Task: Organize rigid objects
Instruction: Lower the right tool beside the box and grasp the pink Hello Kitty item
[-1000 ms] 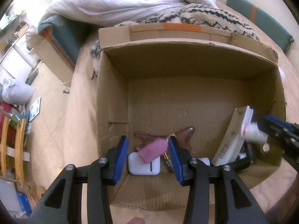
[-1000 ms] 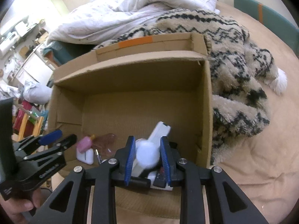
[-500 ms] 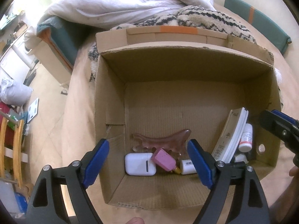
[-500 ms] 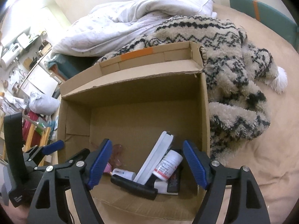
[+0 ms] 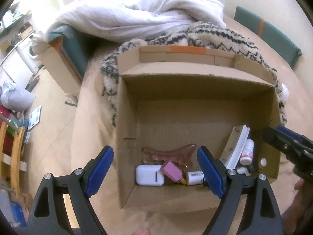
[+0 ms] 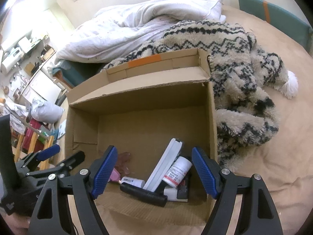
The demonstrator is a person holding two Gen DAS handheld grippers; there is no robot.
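No text can be read. Just ahead of the right claw [image 6: 154, 171], a white bottle [image 6: 177, 171] wears a red-and-white label with print too small to make out. Beside the left claw [image 5: 155, 171], a small white tube [image 5: 194, 177] carries a barcode-like strip, also illegible.

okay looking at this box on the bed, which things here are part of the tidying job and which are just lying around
Part of the job:
cardboard box
pink bottle
white earbud case
white pill bottle
pink scraper
flat white device
black handle

Just lying about:
patterned fleece blanket
white duvet
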